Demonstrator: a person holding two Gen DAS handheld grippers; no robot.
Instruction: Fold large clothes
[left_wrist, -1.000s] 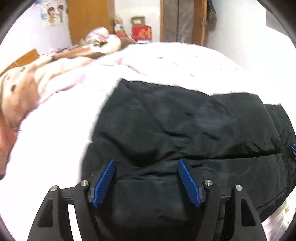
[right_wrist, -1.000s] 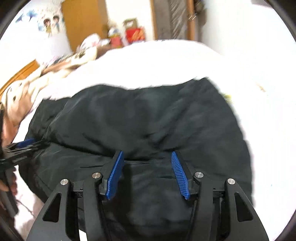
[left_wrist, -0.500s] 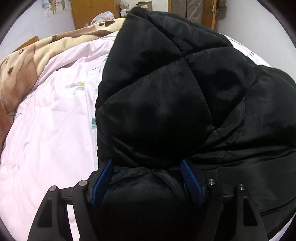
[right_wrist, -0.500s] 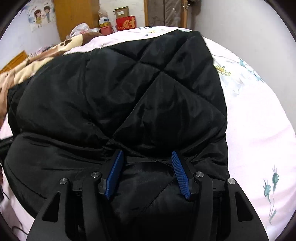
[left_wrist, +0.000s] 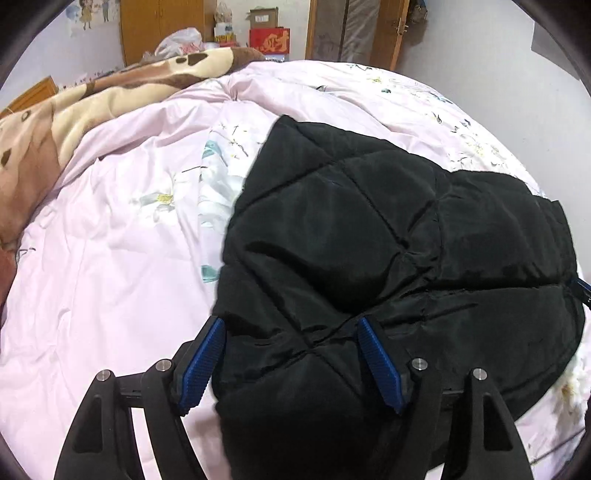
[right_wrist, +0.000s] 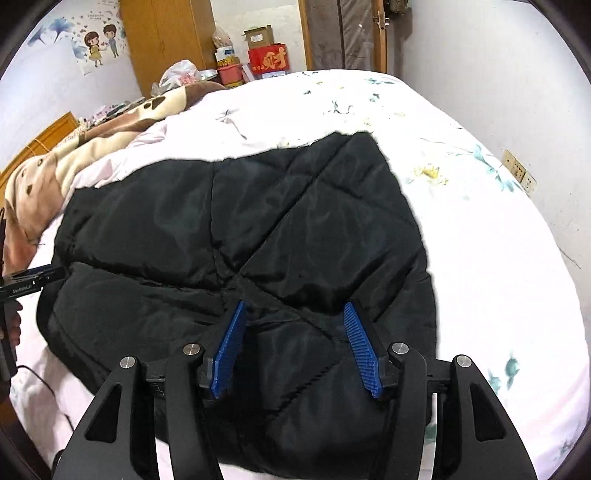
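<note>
- Pink floral quilt (left_wrist: 110, 295) (right_wrist: 498, 258) spread over the bed; brown and cream paw-print blanket (left_wrist: 74, 110) (right_wrist: 92, 144) bunched along its far left side.
- Black quilted jacket (left_wrist: 388, 258) (right_wrist: 240, 229) lying on the quilt, folded over on itself, diamond stitching facing up; near edge directly under both grippers.
- Left gripper (left_wrist: 291, 362) low over the jacket's left near corner, jaws wide apart, blue pads either side of the fabric, nothing clamped. Seen from the right wrist camera (right_wrist: 33, 282) at the jacket's left edge, small white lettering on its body, too small to read with confidence.
- Right gripper (right_wrist: 295, 347) tilted down over the jacket's near right portion, jaws spread wide, fabric lying loose between the pads, no grip.
- Red box (left_wrist: 269, 40) (right_wrist: 267, 59) beyond the bed, one gold Chinese character printed on the front.
- Cartoon couple wall sticker (right_wrist: 99, 42) left of the wooden wardrobe (right_wrist: 166, 37).
</note>
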